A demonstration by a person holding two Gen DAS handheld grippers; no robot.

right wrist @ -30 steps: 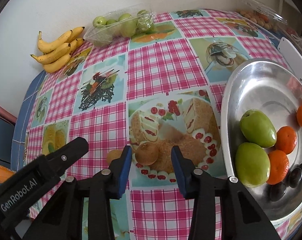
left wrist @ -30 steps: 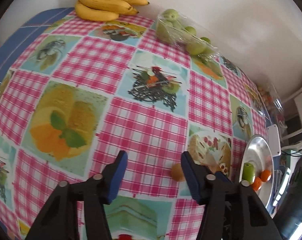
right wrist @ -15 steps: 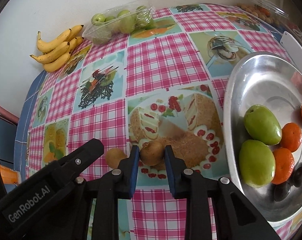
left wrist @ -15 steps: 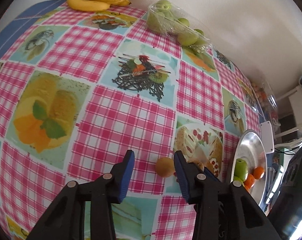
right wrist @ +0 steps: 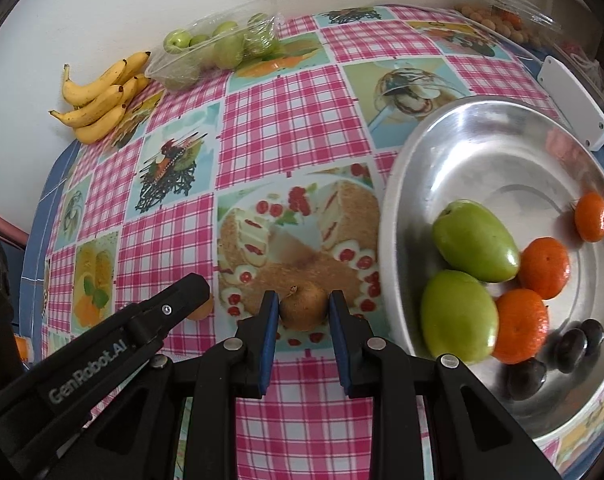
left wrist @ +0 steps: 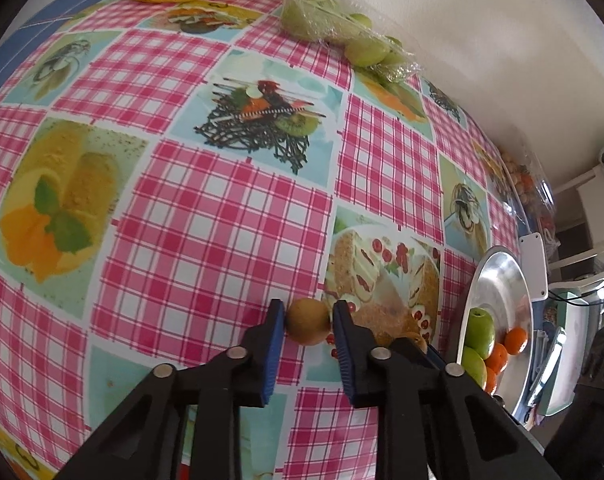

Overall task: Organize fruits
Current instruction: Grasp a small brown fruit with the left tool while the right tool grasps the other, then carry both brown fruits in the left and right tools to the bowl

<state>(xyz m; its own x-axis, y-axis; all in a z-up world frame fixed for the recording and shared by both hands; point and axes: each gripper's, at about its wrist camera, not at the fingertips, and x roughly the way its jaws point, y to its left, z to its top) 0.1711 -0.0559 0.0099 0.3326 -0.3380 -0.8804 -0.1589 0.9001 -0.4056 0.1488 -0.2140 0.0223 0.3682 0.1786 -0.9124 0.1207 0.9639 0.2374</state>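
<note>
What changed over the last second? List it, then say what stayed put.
Both grippers closed in on small brown fruits on the tablecloth. The left gripper slid up to its brown fruit and shut on it; the right gripper clamped the other brown fruit. Unchanged: the metal tray with its fruit, the bananas and the bagged green fruit.

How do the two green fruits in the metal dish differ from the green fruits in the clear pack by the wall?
The two green fruits lie loose in the metal dish, touching tangerines; the packed green fruits sit wrapped in clear plastic beside the bananas. The dish pair look elongated, the packed ones rounder. Both groups are smooth and plain green.
</note>
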